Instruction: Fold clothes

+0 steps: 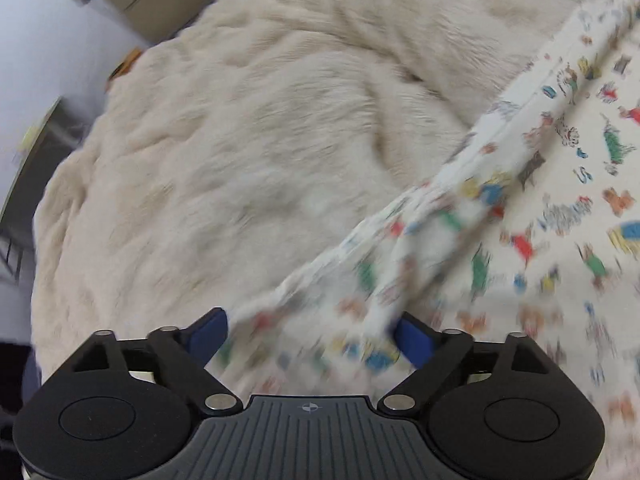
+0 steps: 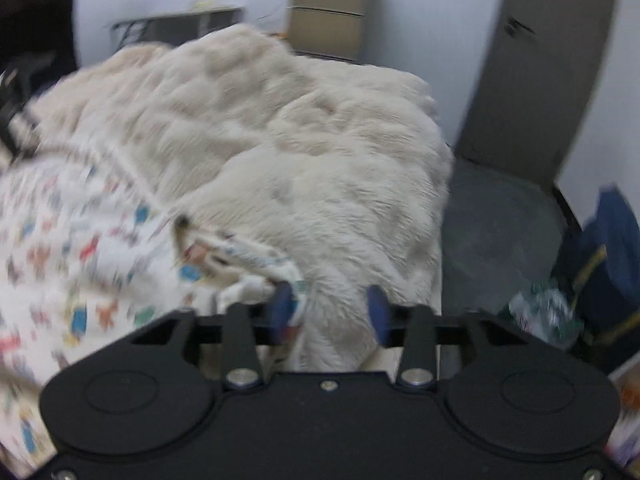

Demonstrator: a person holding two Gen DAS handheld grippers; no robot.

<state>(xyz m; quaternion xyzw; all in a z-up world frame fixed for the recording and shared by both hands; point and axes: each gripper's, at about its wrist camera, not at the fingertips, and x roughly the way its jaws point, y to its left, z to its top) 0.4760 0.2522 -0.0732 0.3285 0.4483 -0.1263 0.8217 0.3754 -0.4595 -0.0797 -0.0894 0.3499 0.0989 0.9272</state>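
Printed garment [image 1: 500,216], crumpled on fluffy blanket [image 1: 240,140]

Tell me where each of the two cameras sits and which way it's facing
Left wrist view: sits on the left hand-held gripper, looking down along its blue fingers at the printed garment lying on the cream fluffy blanket; jaws apart, cloth between them.
Right wrist view: sits on the right hand-held gripper, looking across the blanket toward a door and wall; jaws apart, left finger against the garment's edge.
Shared: garment and blanket. No hand shows in either view.
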